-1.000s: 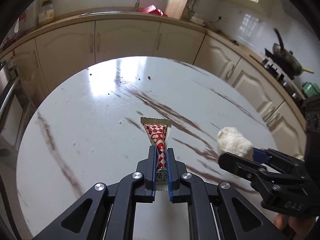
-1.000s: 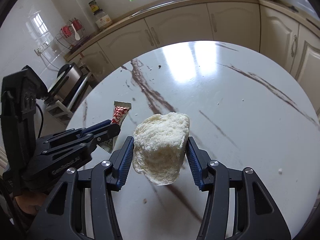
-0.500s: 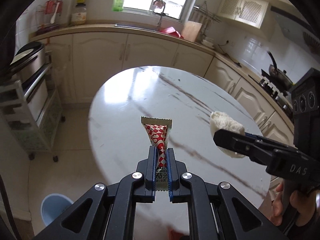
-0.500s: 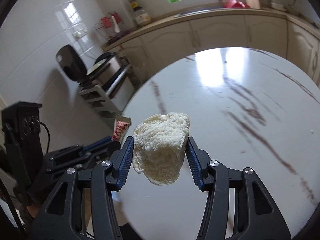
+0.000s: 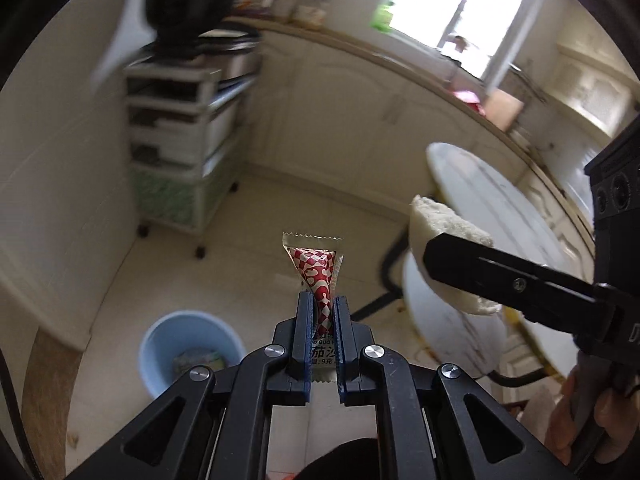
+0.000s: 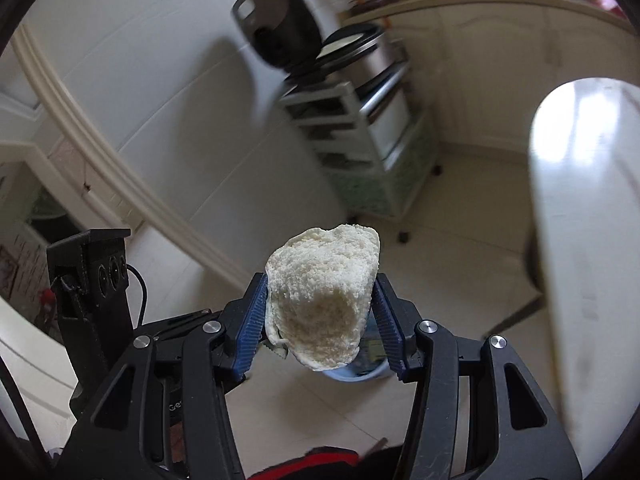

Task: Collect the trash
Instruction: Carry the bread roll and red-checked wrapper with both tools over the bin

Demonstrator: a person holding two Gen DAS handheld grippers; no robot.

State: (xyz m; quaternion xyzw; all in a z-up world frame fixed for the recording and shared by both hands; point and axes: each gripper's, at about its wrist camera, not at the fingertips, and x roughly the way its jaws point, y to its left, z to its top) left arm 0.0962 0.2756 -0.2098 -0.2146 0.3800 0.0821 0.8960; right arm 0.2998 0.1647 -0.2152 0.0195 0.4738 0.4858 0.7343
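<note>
1. Pale floor tiles (image 5: 248, 240) fill the view beneath both grippers, so the load hangs over open floor and off the tabletop.
2. Nearest the left camera, the left gripper (image 5: 323, 312) has its jaws pressed nearly together on a red-and-white sachet (image 5: 318, 280), which stands up between the blue pads with its serrated top edge free.
3. Nearest the right camera, the right gripper (image 6: 320, 312) holds its jaws partly apart, clamped on either side of a torn chunk of white bread (image 6: 322, 300).
4. Just below and to the left of the sachet stands a light blue bin (image 5: 190, 350) on the floor, with some rubbish already inside; in the right view only its rim peeks out under the bread.
5. Further off are the round white tabletop (image 5: 480, 208), a white storage trolley (image 5: 180, 152) and cream cabinets under a bright window.
6. Judged from this, the carry-to-bin step is in hand; next, each load needs bringing squarely above the bin's mouth before its jaws let go.
</note>
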